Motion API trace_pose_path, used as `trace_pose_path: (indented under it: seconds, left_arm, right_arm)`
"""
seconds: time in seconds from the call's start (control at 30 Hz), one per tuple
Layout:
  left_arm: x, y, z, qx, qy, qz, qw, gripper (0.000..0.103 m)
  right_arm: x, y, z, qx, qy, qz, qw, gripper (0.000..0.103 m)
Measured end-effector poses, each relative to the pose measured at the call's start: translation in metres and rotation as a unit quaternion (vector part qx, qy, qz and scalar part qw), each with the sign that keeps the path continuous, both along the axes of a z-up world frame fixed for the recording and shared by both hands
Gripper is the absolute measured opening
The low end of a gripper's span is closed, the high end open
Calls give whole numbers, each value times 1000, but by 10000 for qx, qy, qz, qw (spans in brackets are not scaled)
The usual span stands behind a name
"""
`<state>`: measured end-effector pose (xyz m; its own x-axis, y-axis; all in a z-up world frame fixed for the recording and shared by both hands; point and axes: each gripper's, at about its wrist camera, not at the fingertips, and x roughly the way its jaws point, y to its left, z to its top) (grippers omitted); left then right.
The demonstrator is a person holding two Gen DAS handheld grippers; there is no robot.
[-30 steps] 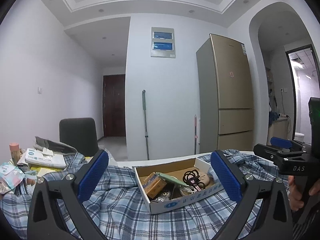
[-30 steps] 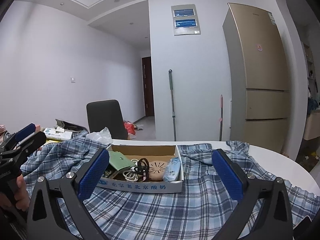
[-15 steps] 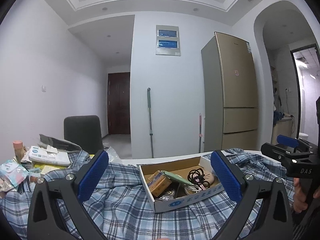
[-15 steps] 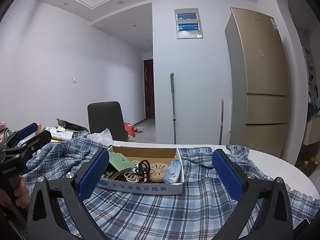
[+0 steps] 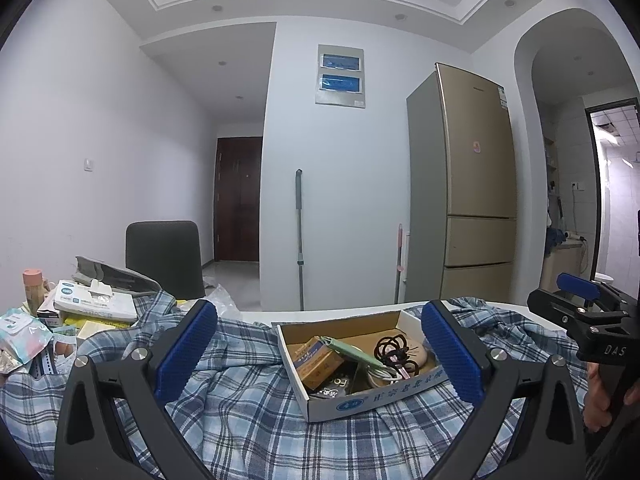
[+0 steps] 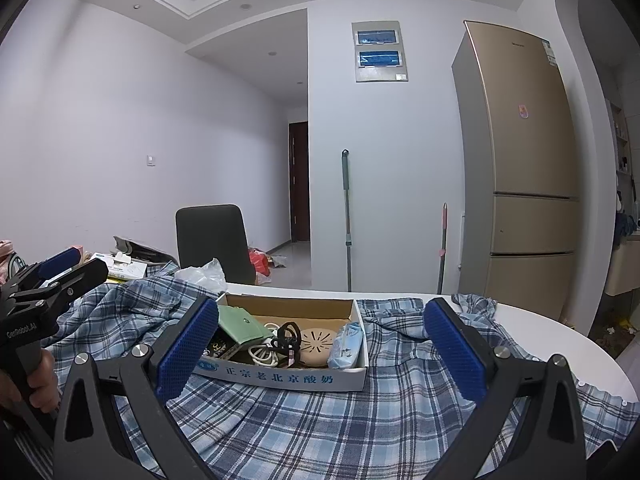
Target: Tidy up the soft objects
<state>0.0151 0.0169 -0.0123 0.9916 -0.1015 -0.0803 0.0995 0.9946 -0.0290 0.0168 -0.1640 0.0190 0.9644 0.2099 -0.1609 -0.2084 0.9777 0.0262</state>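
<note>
A blue plaid shirt [image 5: 256, 412] lies spread over the white table and also shows in the right wrist view [image 6: 320, 412]. On it stands an open cardboard box [image 5: 400, 396], seen in the right wrist view too [image 6: 280, 376], holding a green pouch [image 6: 240, 324], cables, black hair ties [image 5: 394, 348], a round beige disc and a blue wipes pack [image 6: 346, 340]. My left gripper [image 5: 318, 352] is open and empty, held above the shirt before the box. My right gripper [image 6: 320, 348] is open and empty, facing the box from the other side.
Tissue packs, boxes and a bottle [image 5: 32, 284] crowd the table's left end. A dark chair [image 5: 164, 256] stands behind the table. A mop [image 5: 299, 236] leans on the wall beside a gold fridge [image 5: 468, 188]. The bare table edge [image 6: 560, 332] curves at the right.
Both views have shifted slightly: the box and shirt sit a little lower and closer in each frame. Both grippers stay open.
</note>
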Motion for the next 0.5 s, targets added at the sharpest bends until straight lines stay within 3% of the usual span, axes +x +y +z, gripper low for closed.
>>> trace_pose_path:
  seconds: [0.5]
  left_arm:
    - [-4,-4,-1,74,-80,-15,9999,103]
  right_arm:
    - [-1,-1,1,13,-12,-1,10000,103]
